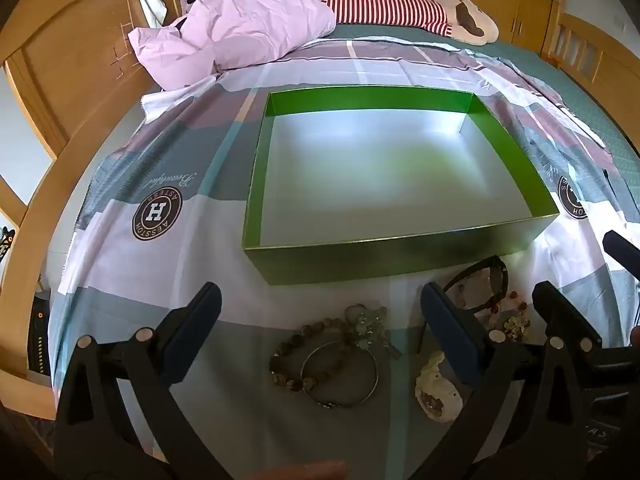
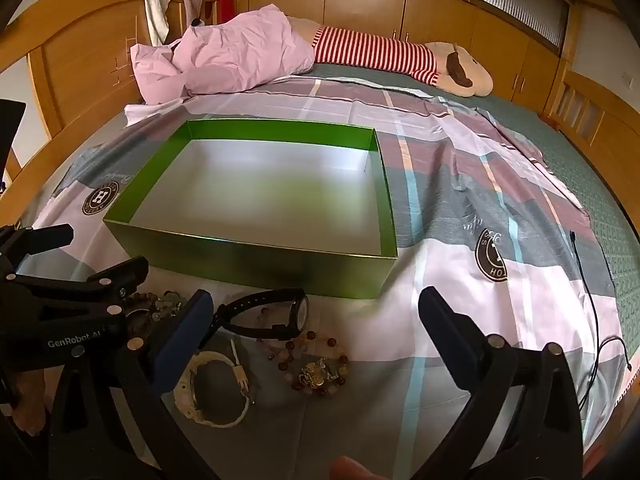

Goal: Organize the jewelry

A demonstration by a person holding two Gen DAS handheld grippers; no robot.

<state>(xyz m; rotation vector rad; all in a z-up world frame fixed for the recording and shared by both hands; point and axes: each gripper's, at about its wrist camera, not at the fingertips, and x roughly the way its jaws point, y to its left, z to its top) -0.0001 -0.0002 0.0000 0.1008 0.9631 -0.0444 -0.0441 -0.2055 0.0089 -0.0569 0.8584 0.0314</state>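
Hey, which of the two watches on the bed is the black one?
The black watch lies nearest the green box, strap looped, face on edge. The other watch, closer to the camera, is cream-white and lies flat.

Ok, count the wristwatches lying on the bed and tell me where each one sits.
2. The black watch lies just in front of the green box; the cream watch lies nearer the camera, by the right gripper's left finger. Others may hide behind the grippers.

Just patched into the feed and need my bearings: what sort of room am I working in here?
Most likely a bedroom. The green box and jewelry sit on a patchwork bedsheet spread over a bed, with a crumpled pink pillow and a striped plush toy at the far end, and wooden cabinets along the wall.
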